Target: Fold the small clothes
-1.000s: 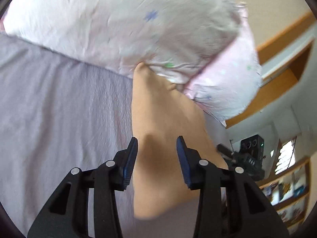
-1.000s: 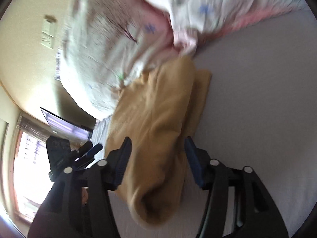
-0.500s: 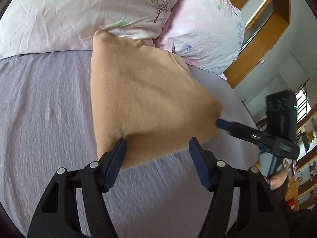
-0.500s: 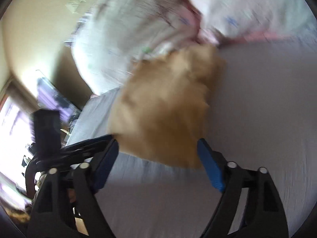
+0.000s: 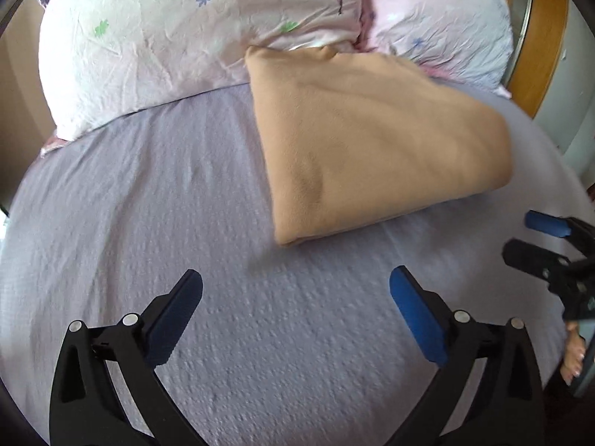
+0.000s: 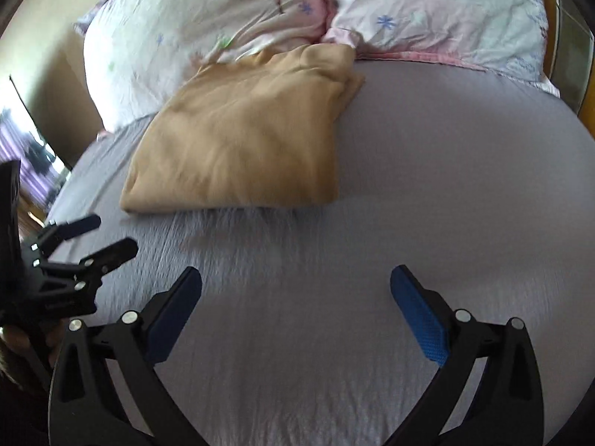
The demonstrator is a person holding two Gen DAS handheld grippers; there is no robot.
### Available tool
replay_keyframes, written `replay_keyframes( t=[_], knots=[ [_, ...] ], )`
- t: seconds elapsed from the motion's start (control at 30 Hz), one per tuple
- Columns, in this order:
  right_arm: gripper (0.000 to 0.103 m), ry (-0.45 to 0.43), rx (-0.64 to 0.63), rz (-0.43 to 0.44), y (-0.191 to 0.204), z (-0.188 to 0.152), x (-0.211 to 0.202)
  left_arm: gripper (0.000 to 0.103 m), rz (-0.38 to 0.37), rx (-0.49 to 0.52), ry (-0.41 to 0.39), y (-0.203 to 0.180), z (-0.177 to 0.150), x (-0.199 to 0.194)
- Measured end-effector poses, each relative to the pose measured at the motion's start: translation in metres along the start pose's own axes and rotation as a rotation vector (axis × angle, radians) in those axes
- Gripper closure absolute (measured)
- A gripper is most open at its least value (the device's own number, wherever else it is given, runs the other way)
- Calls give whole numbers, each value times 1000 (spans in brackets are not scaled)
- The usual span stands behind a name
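Observation:
A tan garment (image 5: pixel 372 141) lies folded into a flat rectangle on the lilac bedsheet (image 5: pixel 148 223), its far edge against the pillows. It also shows in the right wrist view (image 6: pixel 245 141). My left gripper (image 5: pixel 295 290) is open and empty, a short way back from the garment's near corner. My right gripper (image 6: pixel 295 286) is open and empty, back from the garment's near edge. The right gripper shows at the right edge of the left wrist view (image 5: pixel 535 236). The left gripper shows at the left of the right wrist view (image 6: pixel 108 236).
Two pale pink floral pillows (image 5: pixel 178 33) (image 5: pixel 446 18) lie at the head of the bed. A wooden headboard (image 5: pixel 539 44) stands at the far right. The bedsheet (image 6: pixel 446 204) spreads around the garment. A window (image 6: pixel 26 145) shows at the left.
Both grippers opened wider, let go of the tan garment and drew back from it. The garment went from bunched and held to lying flat and folded on the sheet.

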State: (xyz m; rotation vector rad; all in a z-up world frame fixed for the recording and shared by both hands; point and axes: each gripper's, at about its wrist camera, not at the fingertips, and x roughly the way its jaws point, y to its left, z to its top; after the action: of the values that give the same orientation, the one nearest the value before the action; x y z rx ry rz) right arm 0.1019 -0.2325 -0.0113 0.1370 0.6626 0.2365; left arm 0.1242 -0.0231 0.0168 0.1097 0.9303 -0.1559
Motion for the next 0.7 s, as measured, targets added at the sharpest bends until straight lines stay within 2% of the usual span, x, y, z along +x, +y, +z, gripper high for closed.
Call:
replay_keyframes(
  t=[0.1,0.47,0.7],
  knots=[
    [2,3,-52,-38,11,-2,5,1,38,22,19,-3,0,9],
    [2,16,-148,-144,35,-6,12,1,4,-7,17,6,-7,6],
    [2,13,-146,-143,34,-6,12,1,4,-7,17,6,-7,7]
  ],
)
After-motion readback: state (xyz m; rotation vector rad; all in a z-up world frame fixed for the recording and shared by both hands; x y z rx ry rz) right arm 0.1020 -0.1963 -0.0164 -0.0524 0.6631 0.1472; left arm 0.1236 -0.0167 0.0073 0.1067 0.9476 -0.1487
